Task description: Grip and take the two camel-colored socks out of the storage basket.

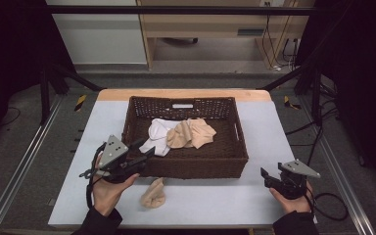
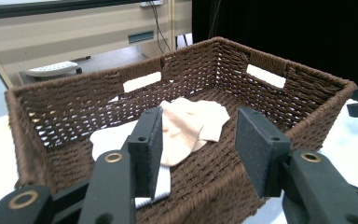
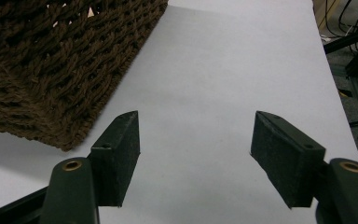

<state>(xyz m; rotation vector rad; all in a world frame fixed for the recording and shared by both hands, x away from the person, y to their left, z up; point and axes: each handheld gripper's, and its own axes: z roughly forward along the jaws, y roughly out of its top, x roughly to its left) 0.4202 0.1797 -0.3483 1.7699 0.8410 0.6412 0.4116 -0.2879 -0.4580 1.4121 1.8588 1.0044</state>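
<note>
A pale grey table [image 1: 215, 196] with a wooden far edge stands in a dim room, with light wooden furniture and cables on the floor behind it. On it sits a dark brown woven basket [image 1: 191, 164], rectangular, with cut-out handles in its walls. Inside lie a white sock [image 1: 157, 132] and, partly over it, crumpled beige socks [image 1: 192, 133]. One more beige sock [image 1: 153, 194] lies bunched on the table just in front of the basket's near wall.

The left gripper [image 1: 142, 152] hovers at the basket's near-left corner, its jaws apart with nothing between them; in the left gripper view the basket's socks show beyond the pads. The right gripper [image 1: 266, 177] rests low at the table's right, well apart from the basket, jaws wide and empty. How many beige socks make up the heap is hard to tell, and the basket's near wall hides part of its floor.
</note>
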